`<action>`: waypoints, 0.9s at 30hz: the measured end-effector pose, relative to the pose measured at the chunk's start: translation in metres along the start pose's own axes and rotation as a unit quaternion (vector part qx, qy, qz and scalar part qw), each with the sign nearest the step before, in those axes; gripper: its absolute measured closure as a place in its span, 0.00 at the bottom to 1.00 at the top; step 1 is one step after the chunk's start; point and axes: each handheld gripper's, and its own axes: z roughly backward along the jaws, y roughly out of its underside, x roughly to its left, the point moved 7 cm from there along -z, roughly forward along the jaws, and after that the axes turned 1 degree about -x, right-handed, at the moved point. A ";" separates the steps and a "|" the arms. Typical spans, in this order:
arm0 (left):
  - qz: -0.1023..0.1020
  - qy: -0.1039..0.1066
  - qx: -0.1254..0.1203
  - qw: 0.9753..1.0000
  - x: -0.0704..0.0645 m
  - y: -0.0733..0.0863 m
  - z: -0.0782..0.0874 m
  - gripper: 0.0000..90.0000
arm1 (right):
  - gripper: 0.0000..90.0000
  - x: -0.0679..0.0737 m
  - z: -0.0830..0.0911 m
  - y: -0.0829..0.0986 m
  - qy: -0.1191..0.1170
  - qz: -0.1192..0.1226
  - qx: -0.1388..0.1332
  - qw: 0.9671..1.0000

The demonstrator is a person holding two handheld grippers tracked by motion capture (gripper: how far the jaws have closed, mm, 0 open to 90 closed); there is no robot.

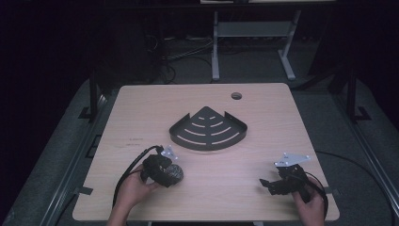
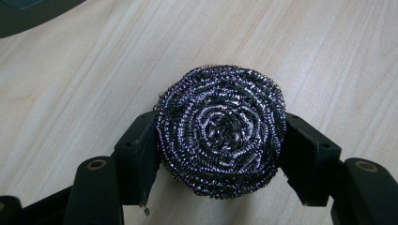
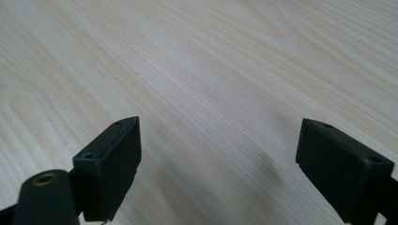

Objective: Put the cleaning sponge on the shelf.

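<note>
Left gripper sits at the near left of the table, jaws clamped on a steel wool scrubber. In the left gripper view the scrubber is pinched between both pads, one on each side of the round coil, with the coil's face toward the camera and its spiral centre clear to see. Bare wood shows behind it, and a dark curved edge cuts into the top left corner of that view.

Right gripper is at the near right, close to the near edge of the table and not far from the right edge. Its jaws stand wide apart with nothing between them; the right gripper view shows the gripper over plain wood grain.

A black corner-shaped shelf tray with curved slots lies flat at mid-table, its curved rim facing the near side, its point facing far. It's well apart from both grippers. Open wood lies between the scrubber and the tray's rim, and a wide free strip between the two grippers. A small round hole sits near the far edge, right of centre.
</note>
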 end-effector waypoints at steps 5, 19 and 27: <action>-0.007 -0.007 -0.002 1.000 0.001 -0.004 0.007 0.39 | 0.16 0.001 -0.001 0.000 -0.001 0.000 0.003 1.000; -0.010 -0.009 -0.010 1.000 0.008 -0.019 0.023 0.39 | 0.16 0.002 -0.002 0.000 -0.002 0.001 0.005 1.000; -0.011 -0.008 -0.012 1.000 0.012 -0.030 0.029 0.39 | 0.16 0.002 -0.002 0.000 -0.002 0.000 0.005 1.000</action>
